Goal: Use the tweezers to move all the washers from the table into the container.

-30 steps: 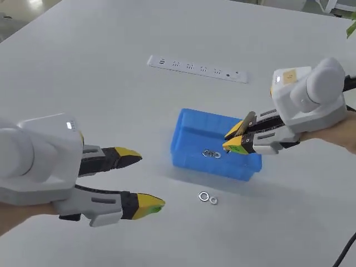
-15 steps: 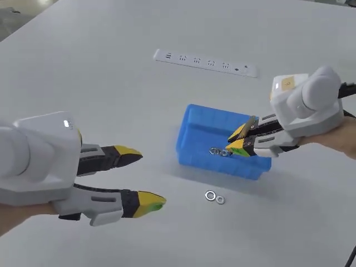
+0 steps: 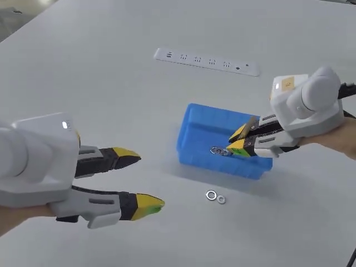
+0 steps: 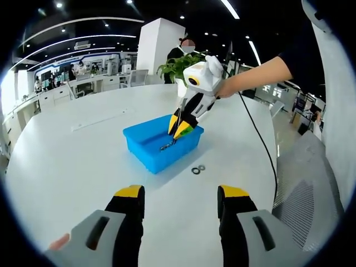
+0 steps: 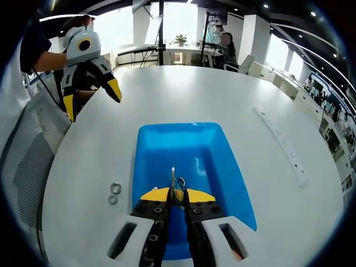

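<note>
My right gripper has its jaws pinched tight on the tweezers, and it hangs over the blue container, tips pointing down into it. A cluster of washers lies on the container floor right at the tweezer tips; I cannot tell whether the tips grip one of them. 2 washers lie side by side on the white table, just beside the container's near wall. My left gripper hovers above the table well apart from the container, jaws spread wide with nothing between them. From the left gripper view the right gripper leans down over the container. A white power strip lies beyond the container
</note>
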A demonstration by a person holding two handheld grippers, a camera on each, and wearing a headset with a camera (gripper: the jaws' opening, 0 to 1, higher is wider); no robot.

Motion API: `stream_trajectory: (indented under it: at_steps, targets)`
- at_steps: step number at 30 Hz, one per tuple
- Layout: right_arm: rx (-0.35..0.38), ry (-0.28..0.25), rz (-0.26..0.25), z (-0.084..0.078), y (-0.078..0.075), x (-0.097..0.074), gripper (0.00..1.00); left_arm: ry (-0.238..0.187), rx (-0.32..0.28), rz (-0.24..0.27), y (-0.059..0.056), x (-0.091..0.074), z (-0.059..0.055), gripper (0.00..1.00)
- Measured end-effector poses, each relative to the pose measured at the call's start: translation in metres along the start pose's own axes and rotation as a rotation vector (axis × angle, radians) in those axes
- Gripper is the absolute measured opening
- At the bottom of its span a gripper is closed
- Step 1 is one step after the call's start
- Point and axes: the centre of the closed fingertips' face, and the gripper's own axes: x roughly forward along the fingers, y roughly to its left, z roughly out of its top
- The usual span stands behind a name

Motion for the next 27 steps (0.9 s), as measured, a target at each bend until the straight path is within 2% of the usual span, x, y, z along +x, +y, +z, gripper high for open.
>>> stream_trajectory:
  at_steps: [8,12,19,21,23,27]
  targets:
    - [-0.004,0.000,0.001,0.001,0.000,-0.002,0.10,-0.003,0.006,0.001,0.001,-0.001,0.003,0.58]
    - [-0.004,-0.006,0.006,0.004,0.001,-0.002,0.10,-0.023,0.010,0.002,0.004,-0.001,0.012,0.58]
    - [-0.010,-0.010,0.008,0.009,0.003,-0.001,0.10,-0.034,0.054,-0.010,0.010,0.003,0.030,0.58]
    - [-0.012,-0.013,0.005,0.011,0.003,-0.003,0.10,-0.041,0.071,-0.027,0.011,0.004,0.037,0.60]
    - [-0.013,-0.019,0.003,0.014,0.003,-0.005,0.10,-0.055,0.089,-0.038,0.015,0.007,0.049,0.60]
    - [-0.018,-0.030,0.003,0.019,0.005,-0.008,0.10,-0.084,0.161,-0.066,0.019,0.024,0.081,0.59]
